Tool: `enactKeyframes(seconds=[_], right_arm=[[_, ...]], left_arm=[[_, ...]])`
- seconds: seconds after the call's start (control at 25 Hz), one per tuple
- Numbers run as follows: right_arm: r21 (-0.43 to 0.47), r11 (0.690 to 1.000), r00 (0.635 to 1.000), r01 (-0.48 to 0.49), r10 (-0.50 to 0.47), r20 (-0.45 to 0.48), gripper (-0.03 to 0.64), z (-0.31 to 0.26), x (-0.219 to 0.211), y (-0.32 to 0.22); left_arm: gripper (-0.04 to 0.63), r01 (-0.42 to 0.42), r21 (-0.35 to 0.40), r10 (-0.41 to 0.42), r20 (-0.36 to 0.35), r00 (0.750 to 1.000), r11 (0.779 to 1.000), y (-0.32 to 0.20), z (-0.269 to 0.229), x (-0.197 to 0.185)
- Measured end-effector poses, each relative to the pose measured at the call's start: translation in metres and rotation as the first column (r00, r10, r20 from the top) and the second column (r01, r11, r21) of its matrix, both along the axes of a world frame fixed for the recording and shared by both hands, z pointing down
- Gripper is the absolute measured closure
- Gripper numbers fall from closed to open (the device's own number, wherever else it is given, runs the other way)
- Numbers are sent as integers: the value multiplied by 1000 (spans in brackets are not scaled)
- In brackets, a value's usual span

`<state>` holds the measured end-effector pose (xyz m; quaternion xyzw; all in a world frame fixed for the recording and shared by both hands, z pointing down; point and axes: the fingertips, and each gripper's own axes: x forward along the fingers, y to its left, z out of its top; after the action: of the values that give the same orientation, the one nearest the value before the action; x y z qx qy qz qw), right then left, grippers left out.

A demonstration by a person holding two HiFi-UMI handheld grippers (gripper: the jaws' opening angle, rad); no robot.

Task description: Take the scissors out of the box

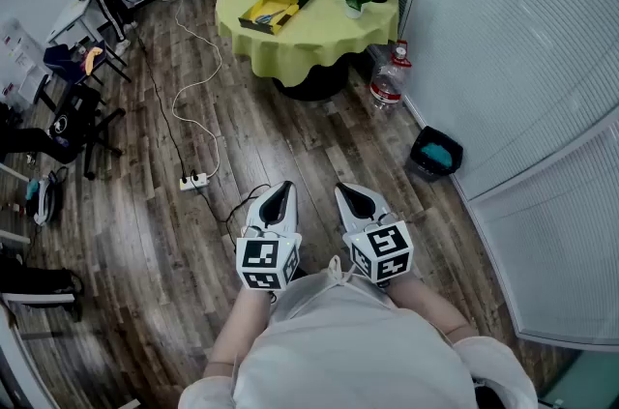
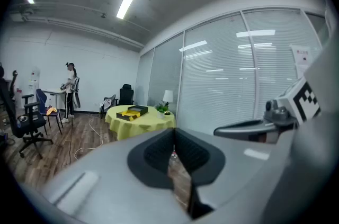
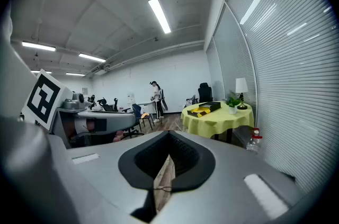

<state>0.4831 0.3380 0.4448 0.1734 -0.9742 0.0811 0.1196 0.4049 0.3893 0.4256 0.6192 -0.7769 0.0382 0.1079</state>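
Held close at the chest, side by side: left gripper [image 1: 280,191] and right gripper [image 1: 349,194], jaws of each pressed together on nothing, tips aimed forward and slightly down. Well apart from both, across wood floor [image 1: 290,136]: round table [image 1: 329,30] under yellow cloth. On that table's left half, open box [image 1: 254,27], long axis slanting near-left to far-right. Scissors [image 1: 270,15] inside on the yellow lining, own axis too small to read. Almost straight ahead of left gripper, so probably the nearer one, by little.
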Motion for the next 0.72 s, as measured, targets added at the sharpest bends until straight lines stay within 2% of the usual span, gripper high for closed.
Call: enactKeyframes(seconds=[0.28, 0.72], right_arm=[[-15, 1000, 1000, -6, 6, -9, 617, 3, -3, -10], [-91, 995, 999, -35, 33, -30, 617, 25, -20, -29]], left_arm=[[589, 12, -7, -12, -8, 1000, 1000, -10, 1, -9], [589, -1, -51, -1, -20, 1000, 999, -24, 20, -25]])
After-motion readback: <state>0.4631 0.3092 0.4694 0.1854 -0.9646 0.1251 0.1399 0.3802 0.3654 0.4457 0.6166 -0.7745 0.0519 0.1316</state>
